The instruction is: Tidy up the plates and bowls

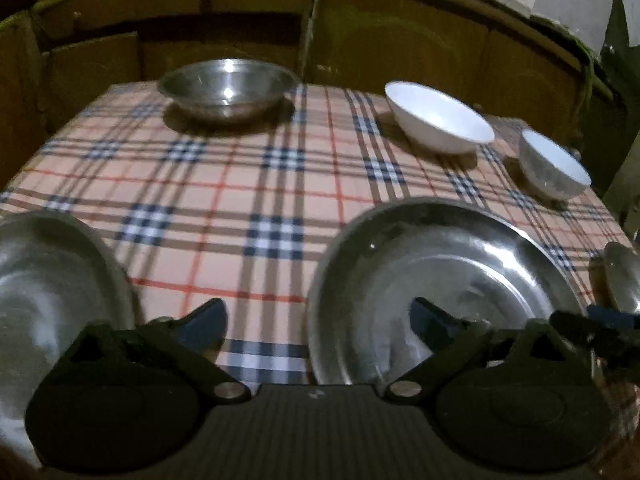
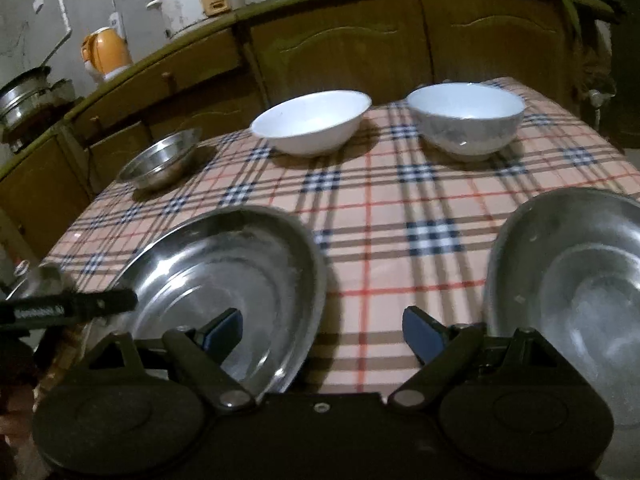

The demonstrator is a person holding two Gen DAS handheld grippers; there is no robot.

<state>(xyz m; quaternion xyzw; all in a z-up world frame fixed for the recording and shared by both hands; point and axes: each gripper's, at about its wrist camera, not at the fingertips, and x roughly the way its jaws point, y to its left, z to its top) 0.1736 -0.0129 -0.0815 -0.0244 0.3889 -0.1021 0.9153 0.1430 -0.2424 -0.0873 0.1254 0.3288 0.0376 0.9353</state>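
Approach step: left gripper and right gripper both wide open, empty; next, jaws must straddle middle steel plate rim at 3 o'clock.

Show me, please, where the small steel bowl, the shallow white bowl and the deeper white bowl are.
Small steel bowl (image 1: 227,88): left wrist view, inner wall.
Shallow white bowl (image 2: 312,120): right wrist view, inside.
Deeper white bowl (image 2: 466,136): right wrist view, outer wall.

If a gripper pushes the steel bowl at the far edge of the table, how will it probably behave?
The steel bowl looks thin, so probably light and stiff. Its shiny sides may slip between pads. On the checked cloth it would likely slide rather than tip, being wide and low.
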